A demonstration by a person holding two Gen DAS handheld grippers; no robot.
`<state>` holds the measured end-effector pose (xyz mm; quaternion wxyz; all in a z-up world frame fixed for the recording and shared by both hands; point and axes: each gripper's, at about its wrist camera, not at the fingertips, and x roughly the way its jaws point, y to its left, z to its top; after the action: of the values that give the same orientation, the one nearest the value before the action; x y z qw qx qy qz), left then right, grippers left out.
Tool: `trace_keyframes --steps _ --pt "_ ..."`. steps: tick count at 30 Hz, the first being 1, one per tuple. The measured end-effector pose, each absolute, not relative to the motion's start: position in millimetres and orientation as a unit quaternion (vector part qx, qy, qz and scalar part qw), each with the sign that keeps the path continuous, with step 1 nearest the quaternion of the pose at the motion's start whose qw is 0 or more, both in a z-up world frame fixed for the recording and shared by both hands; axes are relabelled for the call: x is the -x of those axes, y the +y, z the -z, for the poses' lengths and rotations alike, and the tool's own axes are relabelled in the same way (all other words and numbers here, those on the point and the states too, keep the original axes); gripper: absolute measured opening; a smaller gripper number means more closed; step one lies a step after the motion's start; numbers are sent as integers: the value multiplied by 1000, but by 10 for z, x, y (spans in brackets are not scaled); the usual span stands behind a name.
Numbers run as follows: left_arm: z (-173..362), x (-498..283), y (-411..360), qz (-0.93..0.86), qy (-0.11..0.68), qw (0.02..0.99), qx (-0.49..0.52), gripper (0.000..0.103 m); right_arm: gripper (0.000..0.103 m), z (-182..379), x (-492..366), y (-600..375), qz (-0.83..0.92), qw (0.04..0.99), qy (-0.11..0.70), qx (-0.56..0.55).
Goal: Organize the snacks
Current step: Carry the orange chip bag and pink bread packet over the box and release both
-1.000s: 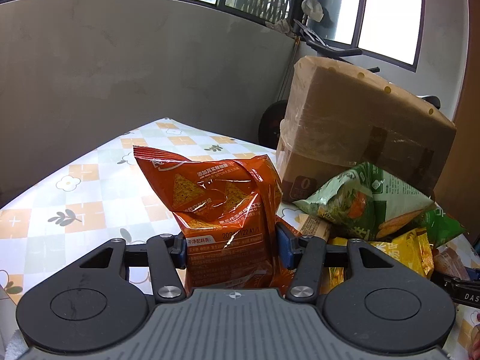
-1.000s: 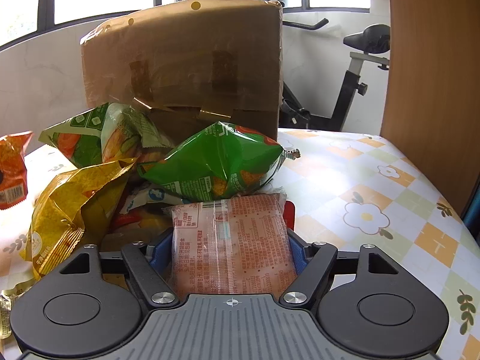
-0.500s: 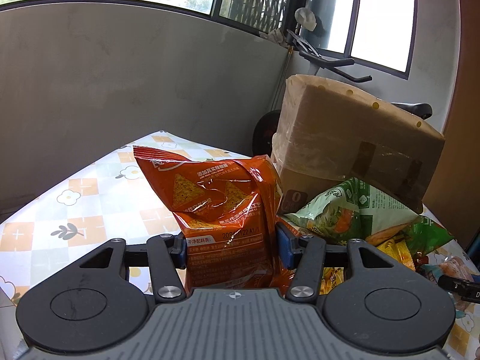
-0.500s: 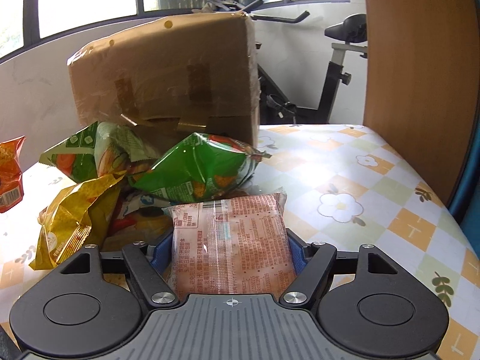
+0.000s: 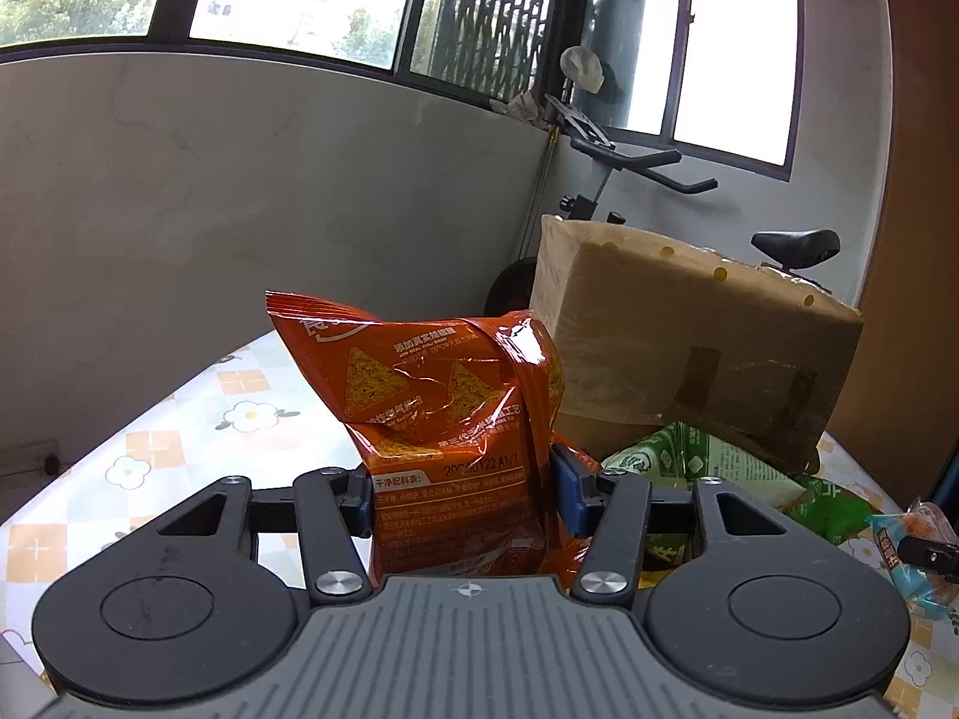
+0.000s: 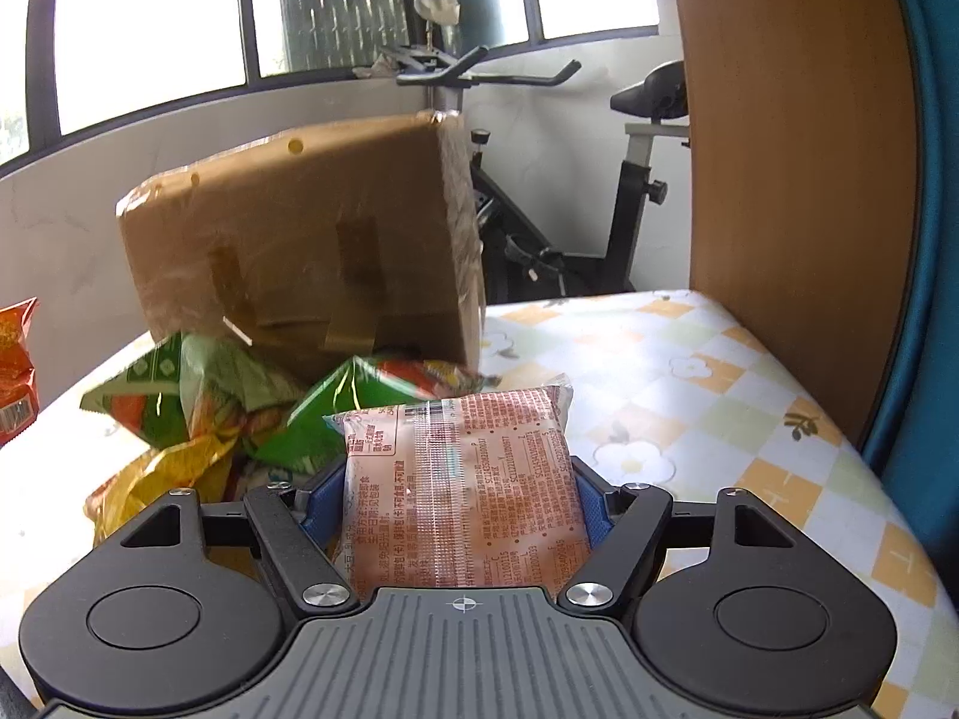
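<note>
Both lifted clear of the pile: my left gripper (image 5: 460, 500) clamps the orange chip bag (image 5: 440, 404), right gripper (image 6: 458, 506) clamps the pink packet (image 6: 461, 479). Box (image 6: 305, 245) ahead; next is placing.

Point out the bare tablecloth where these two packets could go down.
Free: the tablecloth between the cardboard box and the wooden panel; also left of the orange chip bag, toward the wall. Crowded: the snack pile below the box.

Left gripper (image 5: 460, 500) and right gripper (image 6: 458, 509): matching black linkage arms, silver pivot screws, blue finger pads (image 5: 568, 498), ribbed grey housings marked with a small crosshair.
</note>
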<state>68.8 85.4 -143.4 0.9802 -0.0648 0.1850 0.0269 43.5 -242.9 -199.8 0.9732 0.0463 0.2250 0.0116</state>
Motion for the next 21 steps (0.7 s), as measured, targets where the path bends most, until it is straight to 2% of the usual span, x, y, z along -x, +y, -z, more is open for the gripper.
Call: trace_keyframes --steps 13,21 --pt "999 -869 637 11 139 989 49 56 70 1389 -611 -2479 -38 986 162 -24" --pt "914 -1092 549 32 130 990 47 56 70 1234 -815 -2486 -54 988 144 -21"
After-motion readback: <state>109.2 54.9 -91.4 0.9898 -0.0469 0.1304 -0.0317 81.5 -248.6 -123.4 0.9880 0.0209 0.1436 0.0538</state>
